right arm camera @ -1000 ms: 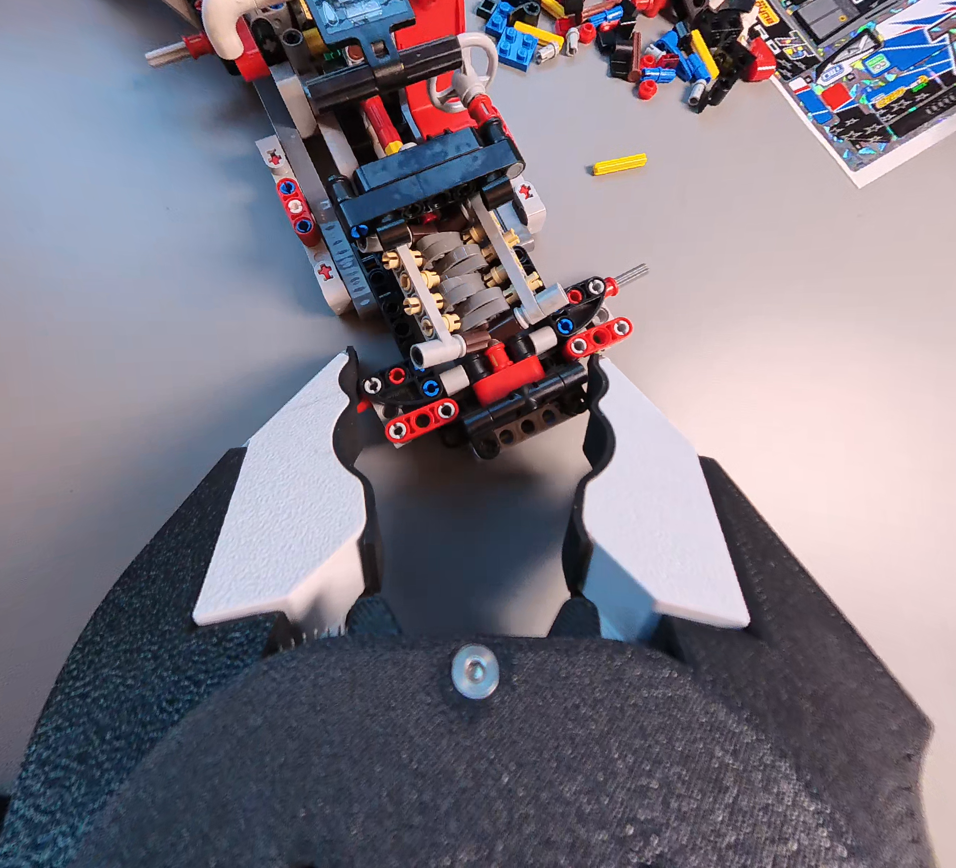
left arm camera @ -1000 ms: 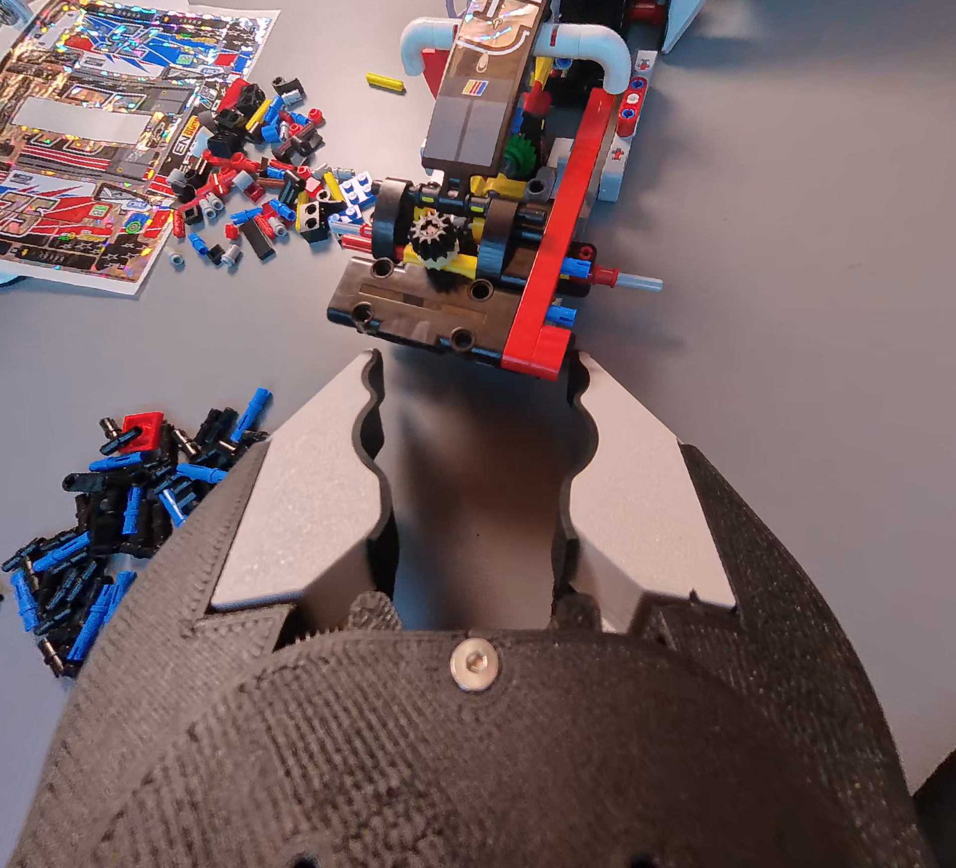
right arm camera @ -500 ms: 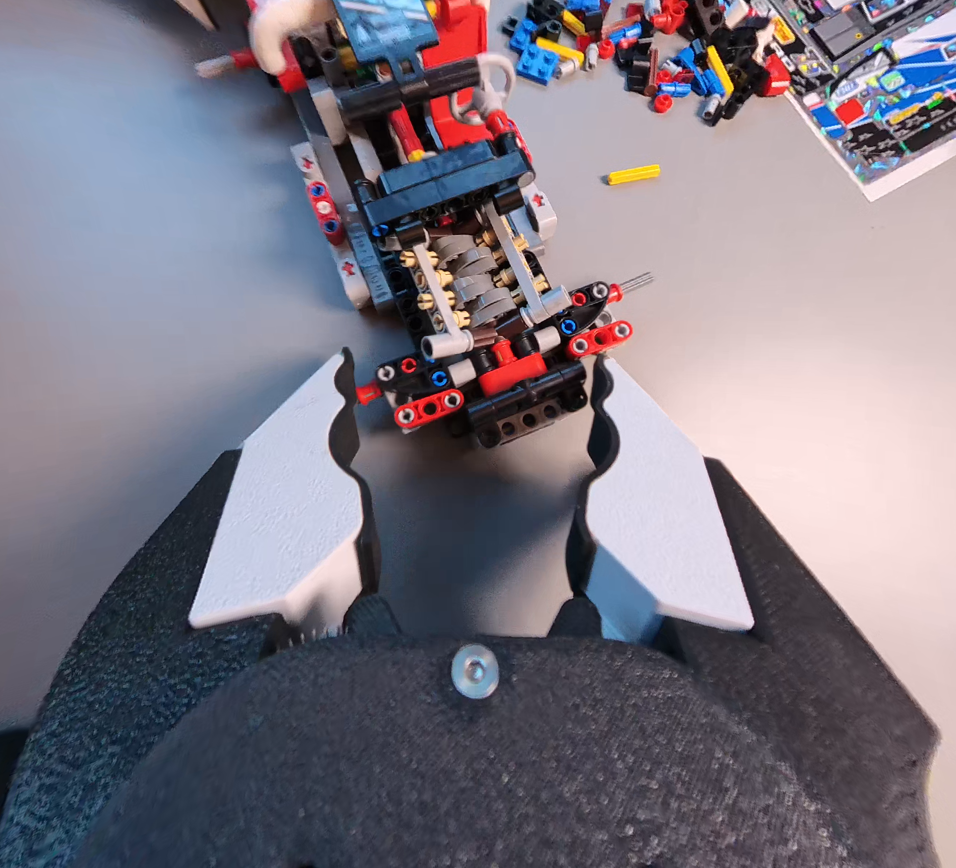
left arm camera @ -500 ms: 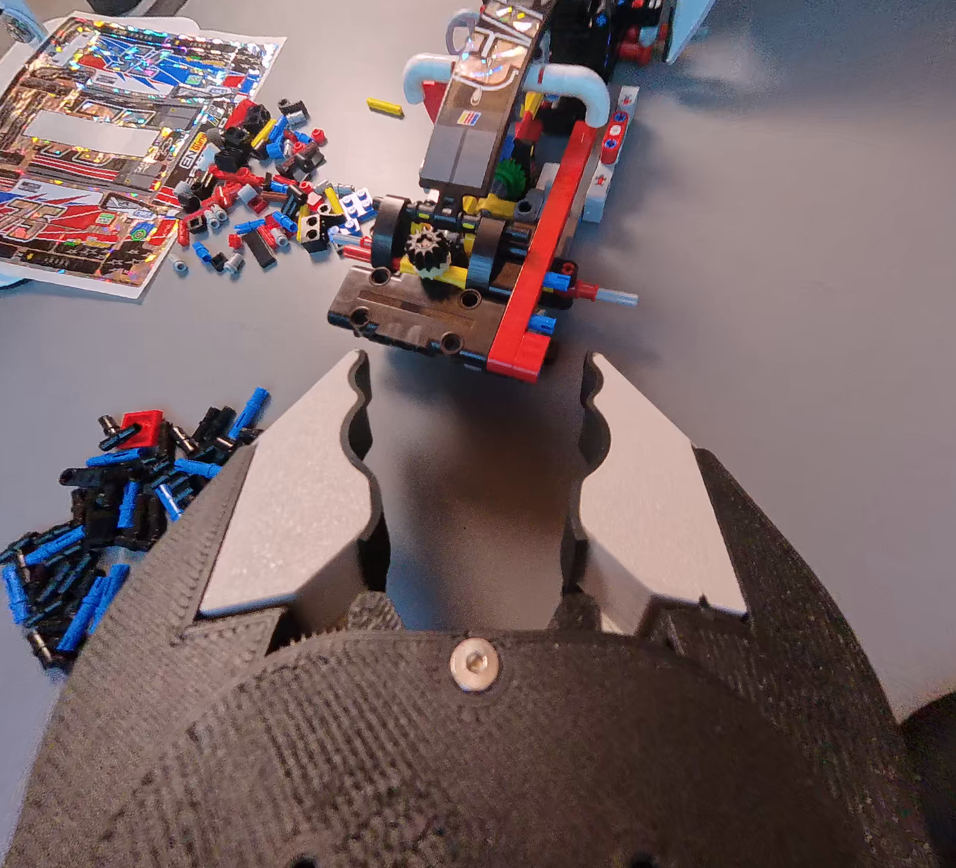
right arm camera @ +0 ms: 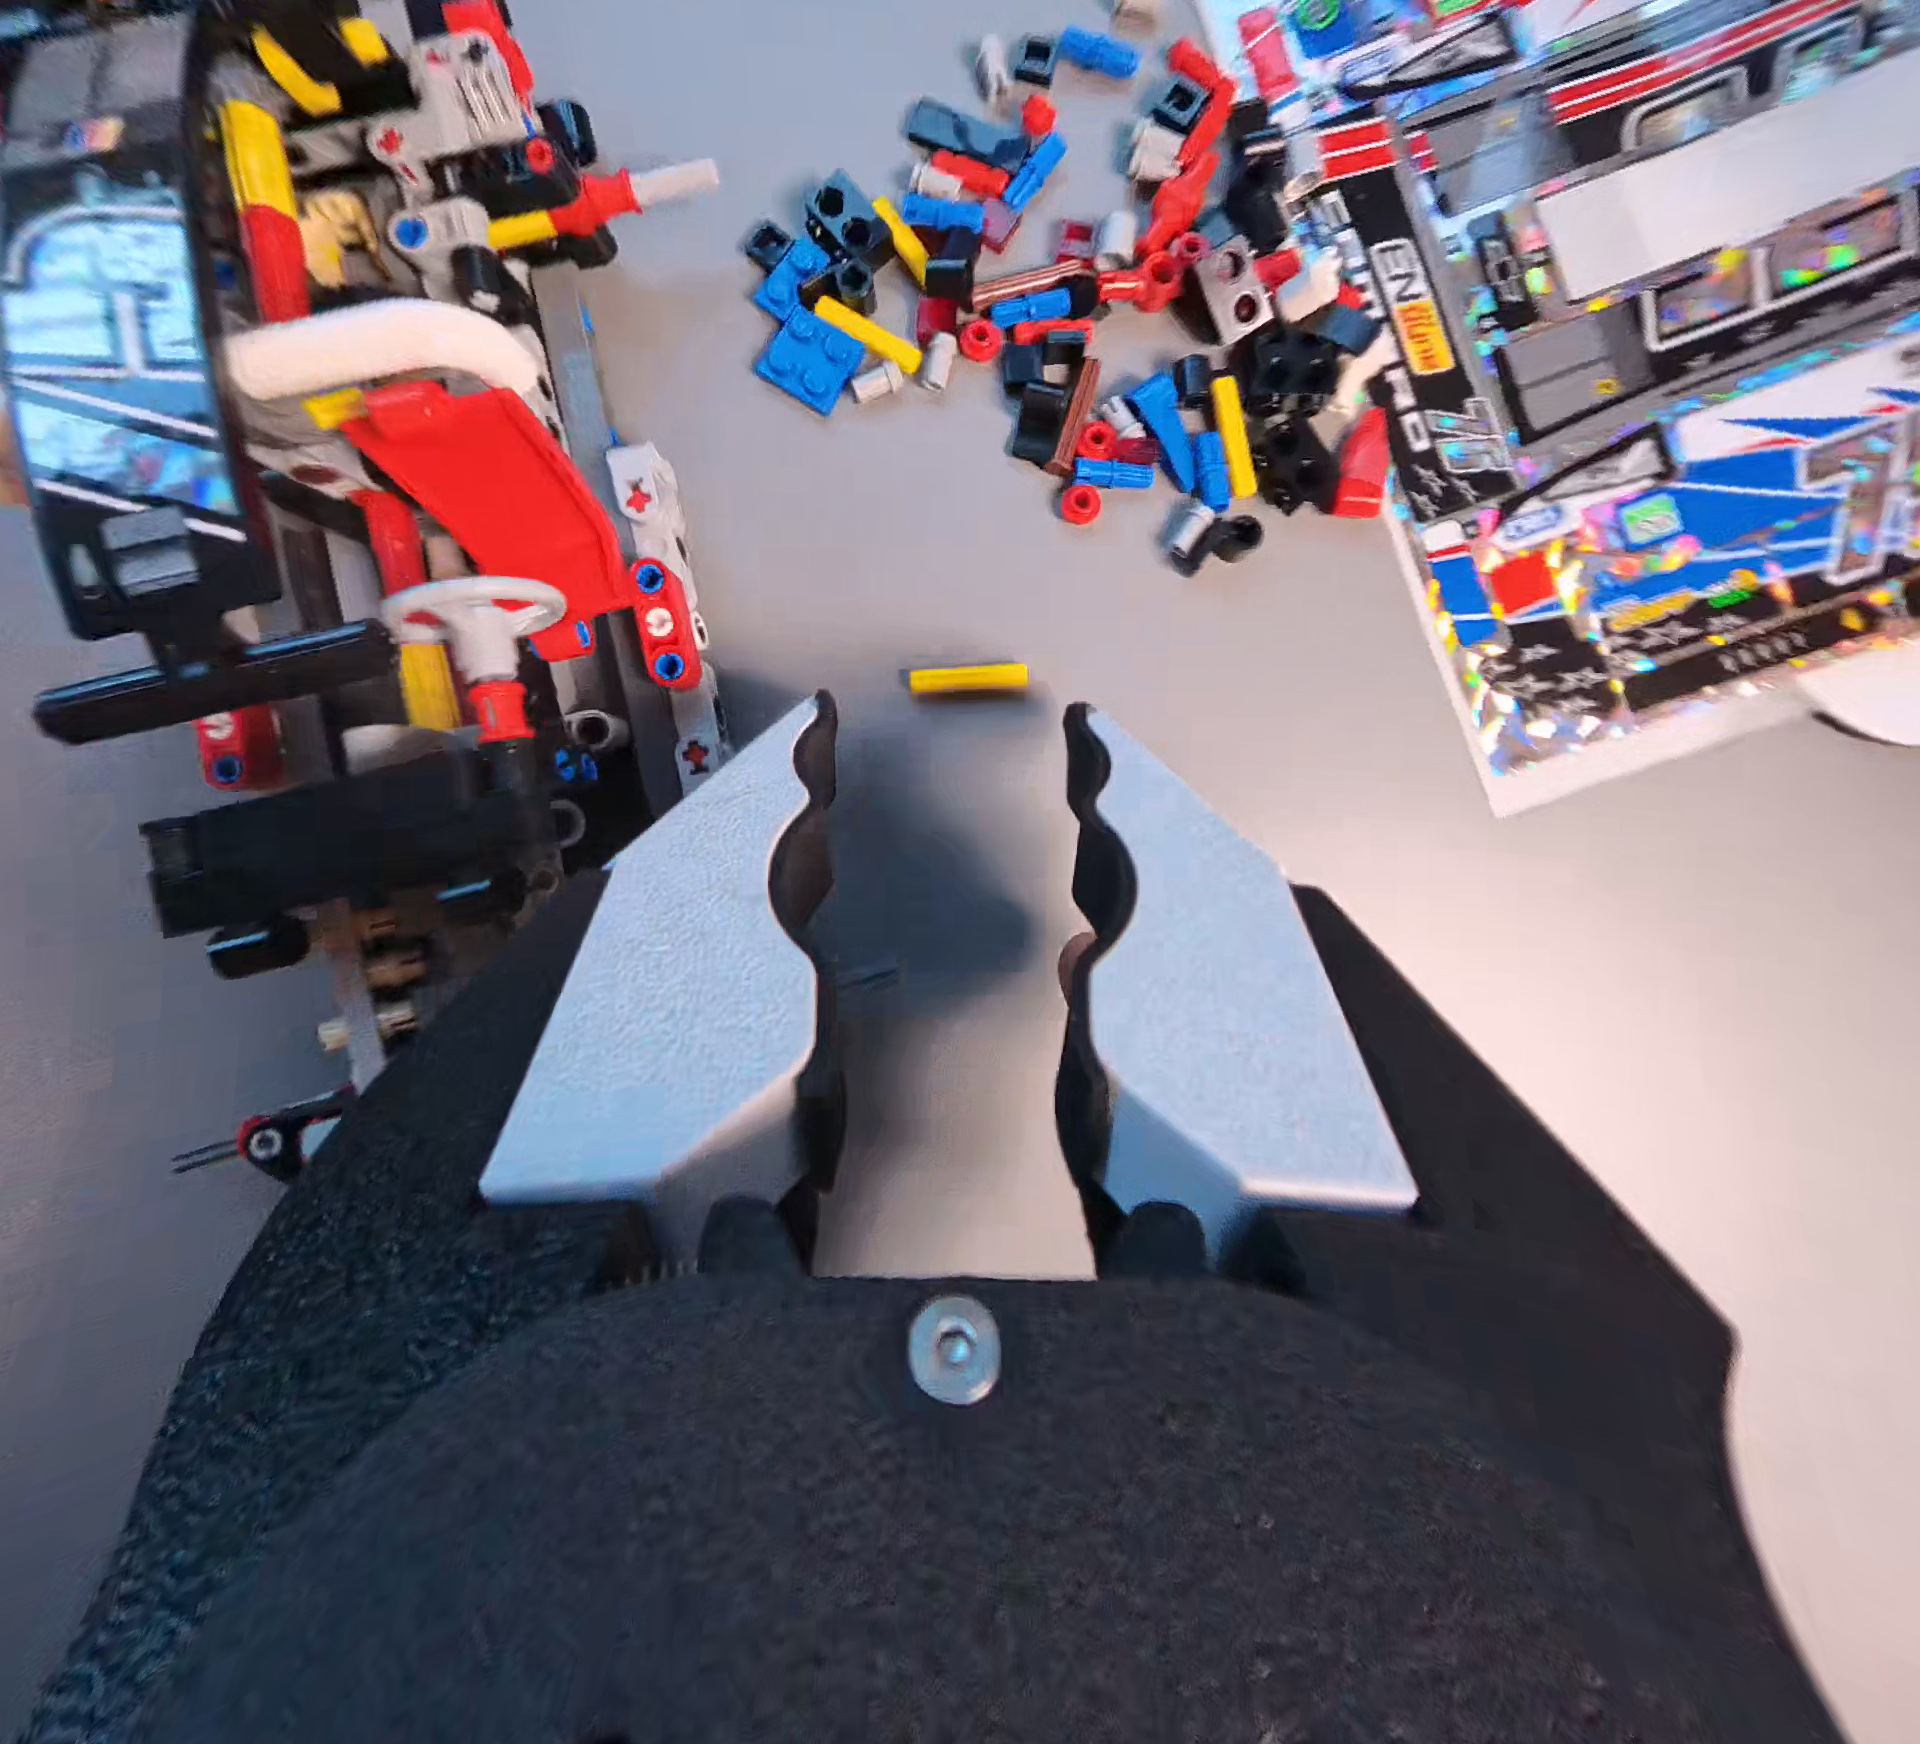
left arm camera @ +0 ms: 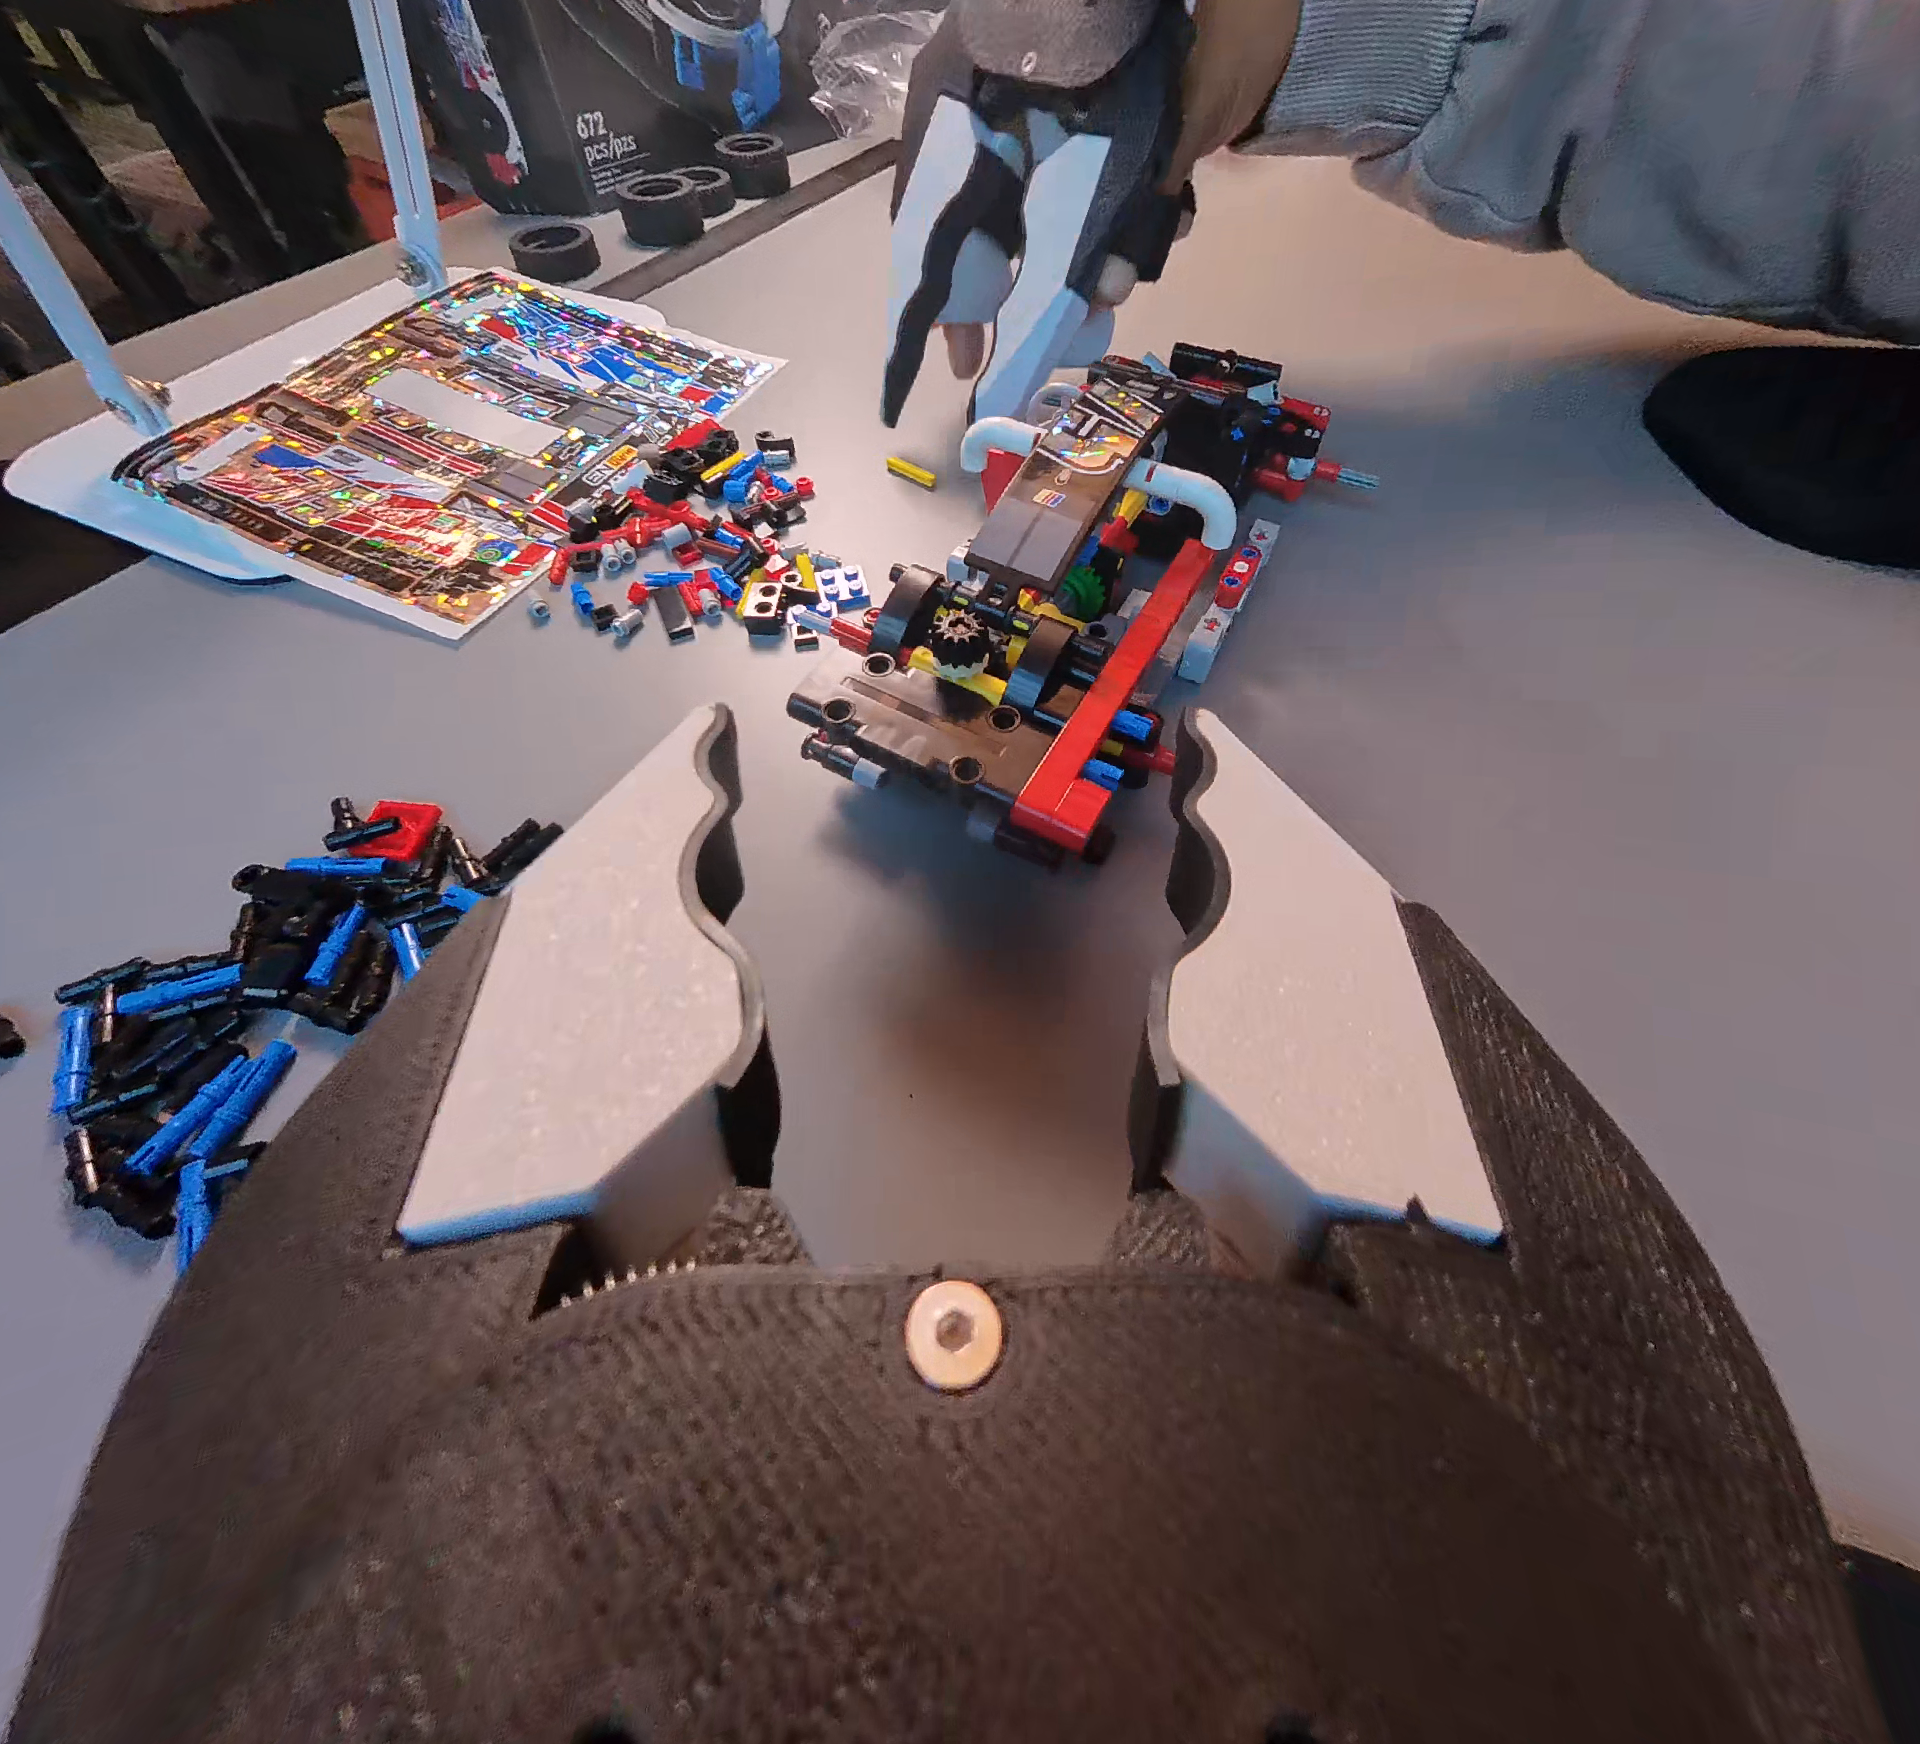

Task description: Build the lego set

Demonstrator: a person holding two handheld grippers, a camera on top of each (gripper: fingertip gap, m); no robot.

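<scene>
At the near left of the grey table (left arm camera: 1455,863) lies a heap of blue and black pins (left arm camera: 208,998), untouched. Farther back on the left a glittering sticker sheet (left arm camera: 416,447) rests flat, most of its stickers seemingly unpeeled. Just right of it sits a scatter of small loose pieces (left arm camera: 707,541) in red, blue, black and yellow. A lone yellow axle (right arm camera: 966,678) lies apart from that scatter, directly ahead of the right gripper (right arm camera: 948,723), whose jaws stand parted and empty, poised just short of it (the likely next pick, I judge). In the left wrist view that gripper hangs tip-down at the far side, held by a hand in a grey sleeve (left arm camera: 1558,53).

The part-built car chassis (left arm camera: 1060,614) rests centre-right on the table, gears, red side beam and steering wheel fitted. The left gripper (left arm camera: 951,738) is released, empty, just near of its end.

Judged so, the build is partway: tyres (left arm camera: 665,198) wait by the box (left arm camera: 675,1) at the far left, bodywork absent.
</scene>
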